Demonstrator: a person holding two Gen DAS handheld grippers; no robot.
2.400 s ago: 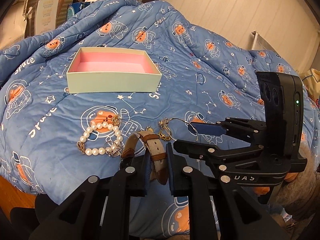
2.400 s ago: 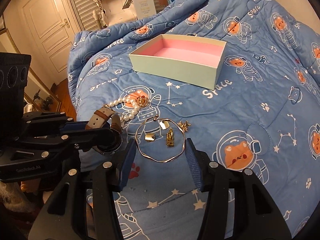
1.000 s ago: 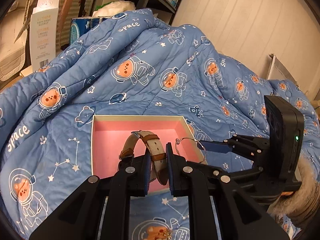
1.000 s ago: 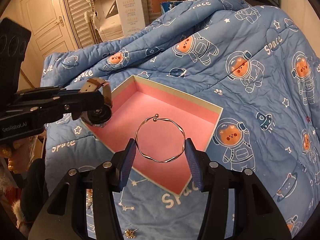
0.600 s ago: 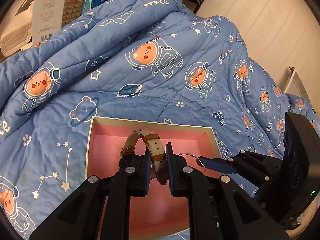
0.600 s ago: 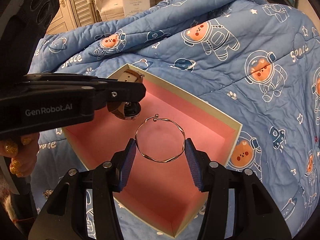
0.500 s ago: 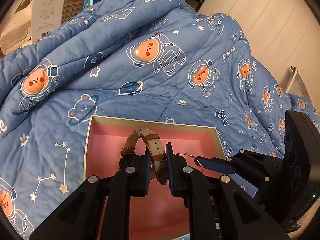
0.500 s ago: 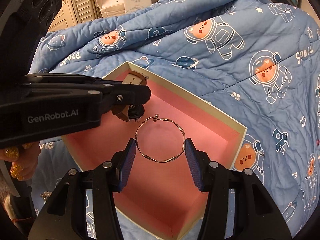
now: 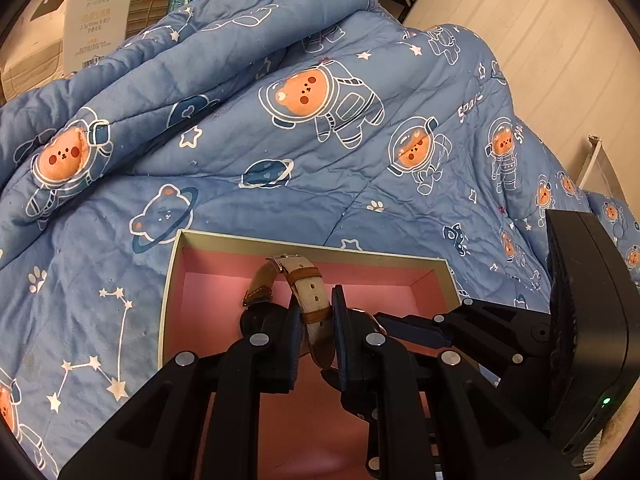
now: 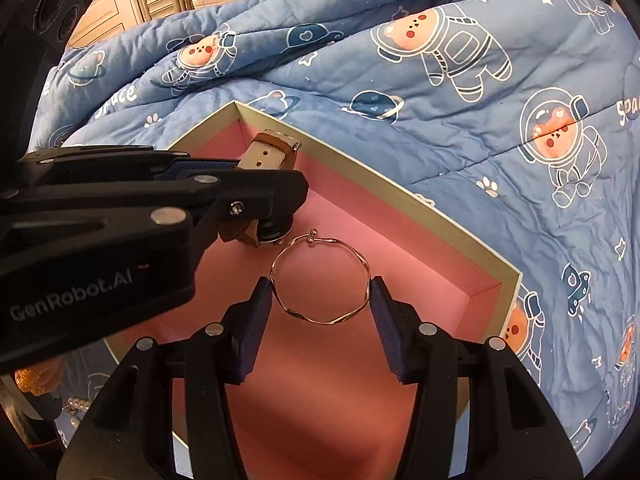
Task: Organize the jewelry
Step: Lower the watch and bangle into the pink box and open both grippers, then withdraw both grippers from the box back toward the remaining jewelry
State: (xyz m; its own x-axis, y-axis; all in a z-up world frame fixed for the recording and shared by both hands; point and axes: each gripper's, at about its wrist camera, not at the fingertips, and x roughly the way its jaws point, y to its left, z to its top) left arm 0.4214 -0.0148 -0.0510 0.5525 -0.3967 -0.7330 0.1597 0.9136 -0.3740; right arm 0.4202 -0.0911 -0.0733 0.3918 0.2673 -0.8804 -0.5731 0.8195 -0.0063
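Observation:
A pale box with a pink lining [image 9: 280, 245] [image 10: 400, 196] lies on the blue quilt. My left gripper [image 9: 314, 320] is shut on the beige and brown strap of a wristwatch [image 9: 308, 288], which hangs over the box's inside; the same watch [image 10: 268, 152] shows beside the left gripper [image 10: 272, 196] in the right wrist view. Between the pads of my right gripper [image 10: 320, 292] sits a thin twisted gold bangle [image 10: 320, 280], pinched at both sides and held over the pink floor of the box. The right gripper's finger [image 9: 416, 330] reaches in from the right in the left wrist view.
The blue quilt with astronaut bears [image 9: 320, 120] rises in a fold behind the box. A pearl bracelet [image 10: 78, 410] lies on the quilt at the lower left of the right wrist view, beside a hand with gold nails [image 10: 28, 380]. White cartons [image 9: 100, 4] stand beyond the bed.
Both grippers have come down and forward over the box, so it fills more of each view. The watch and the bangle stay held. The two grippers are now closer together.

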